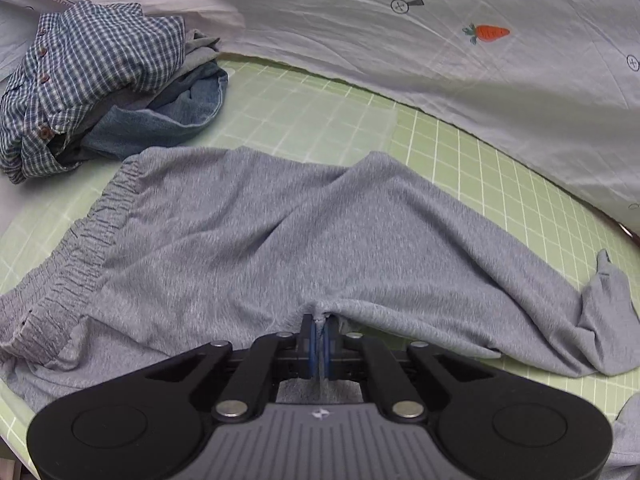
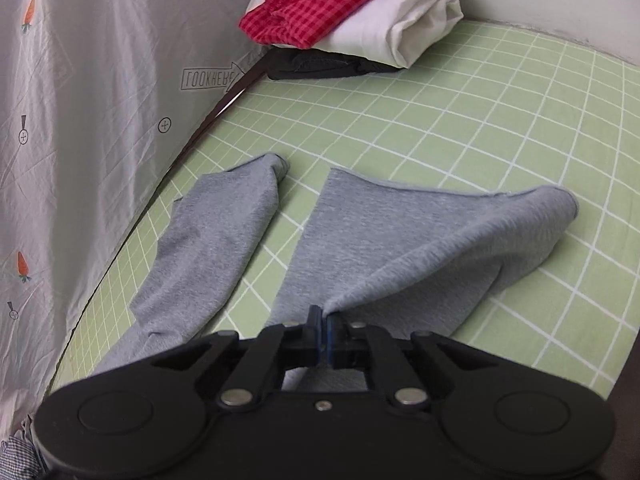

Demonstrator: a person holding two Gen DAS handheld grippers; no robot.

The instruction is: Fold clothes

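Grey sweatpants [image 1: 248, 232] lie spread on the green grid mat [image 1: 320, 100], elastic waistband at the left, one leg running off to the right. My left gripper [image 1: 320, 322] is shut on a pinch of the pants' near edge at the crotch. In the right wrist view the two grey legs [image 2: 384, 236] stretch away over the mat [image 2: 460, 120]. My right gripper [image 2: 322, 316] is shut on the near edge of the right-hand leg, which rises in a ridge from the pinch.
A crumpled pile with a blue checked shirt [image 1: 80, 76] and denim [image 1: 168, 120] sits at the mat's far left. A folded stack, red checked cloth [image 2: 328, 0] on white and dark cloth, sits at the far end. A pale printed sheet [image 1: 440, 40] borders the mat.
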